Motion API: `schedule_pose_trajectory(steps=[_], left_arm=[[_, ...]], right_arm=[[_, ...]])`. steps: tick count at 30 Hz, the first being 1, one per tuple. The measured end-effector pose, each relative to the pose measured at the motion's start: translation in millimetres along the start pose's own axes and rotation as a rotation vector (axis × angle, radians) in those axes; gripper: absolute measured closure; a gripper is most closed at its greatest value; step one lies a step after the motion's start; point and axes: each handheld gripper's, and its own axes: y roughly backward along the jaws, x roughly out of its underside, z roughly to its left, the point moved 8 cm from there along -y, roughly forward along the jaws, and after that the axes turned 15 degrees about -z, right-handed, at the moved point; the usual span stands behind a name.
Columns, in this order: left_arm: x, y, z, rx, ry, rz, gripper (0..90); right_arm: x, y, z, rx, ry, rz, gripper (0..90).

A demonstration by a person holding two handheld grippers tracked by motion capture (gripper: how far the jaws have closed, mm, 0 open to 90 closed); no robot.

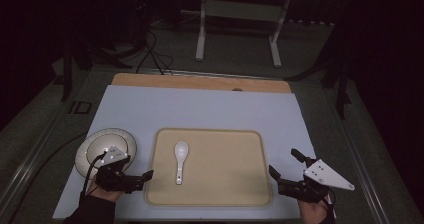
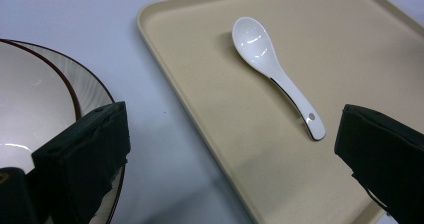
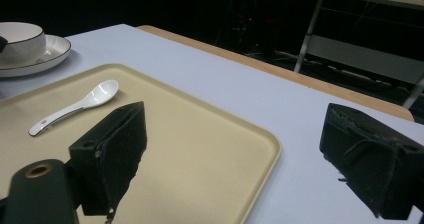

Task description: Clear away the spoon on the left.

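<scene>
A white ceramic spoon (image 1: 180,160) (image 2: 272,66) (image 3: 75,108) lies bowl-up on the left part of a beige tray (image 1: 225,166) (image 2: 350,49) (image 3: 200,154), handle toward the near edge. Left of the tray, a white bowl (image 1: 101,147) (image 2: 25,104) (image 3: 17,39) sits on a ribbed plate (image 1: 128,139) (image 2: 92,90) (image 3: 52,56). My left gripper (image 1: 136,168) (image 2: 232,129) is open, one jaw over the plate's rim and the other over the tray's near left corner. Off the tray's near right corner, my right gripper (image 1: 284,163) (image 3: 235,134) is open and holds nothing.
A pale blue mat (image 1: 200,106) covers the wooden table (image 1: 200,81). Beyond the table, a white metal frame (image 1: 240,11) stands on the dark floor, and cables (image 1: 150,54) run there. The table's right edge lies close to my right gripper.
</scene>
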Motion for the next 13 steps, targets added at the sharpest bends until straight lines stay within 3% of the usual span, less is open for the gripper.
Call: schedule_pose_trajectory(steps=[13], left_arm=[[2.7,-1.3,0.7,0.003,0.007,-0.014,2.1]], right_arm=[[1.5,-0.9,-0.7,-0.013,-0.011,0.004,11.5]])
